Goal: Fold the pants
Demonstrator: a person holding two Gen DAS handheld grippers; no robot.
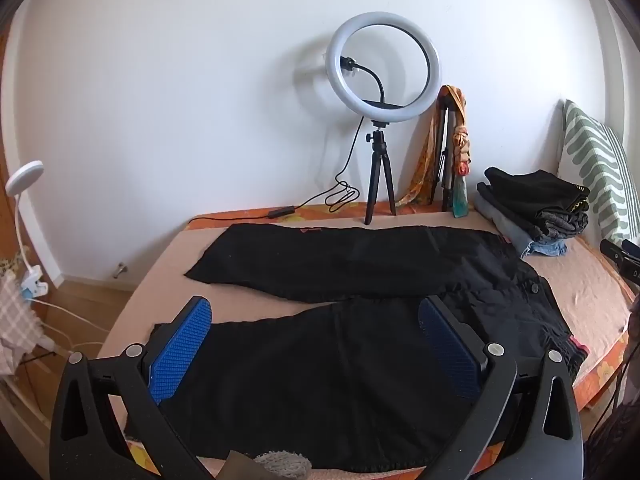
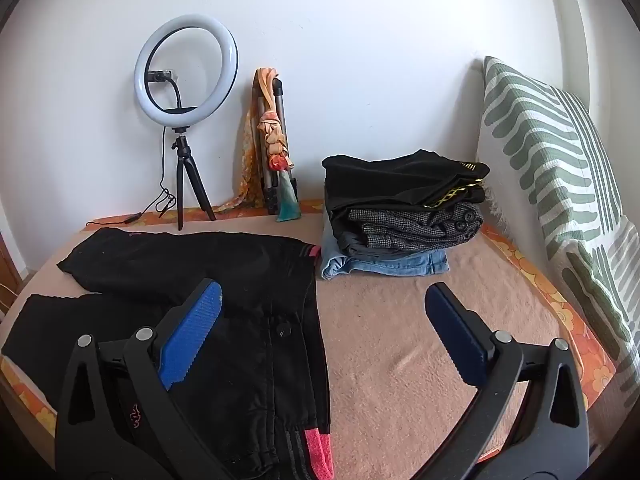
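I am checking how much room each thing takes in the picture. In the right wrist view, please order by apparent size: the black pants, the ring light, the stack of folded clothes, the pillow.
1. Pants, though nearest the camera.
2. Pillow.
3. Stack.
4. Ring light.
Pillow over stack is clear; fisheye stretches the pillow at the edge.

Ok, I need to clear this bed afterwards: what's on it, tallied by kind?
Spread black pants: 1
Folded clothes stack: 1
Ring light: 1
Scarf-draped tripod: 1
Striped pillow: 1
Total: 5
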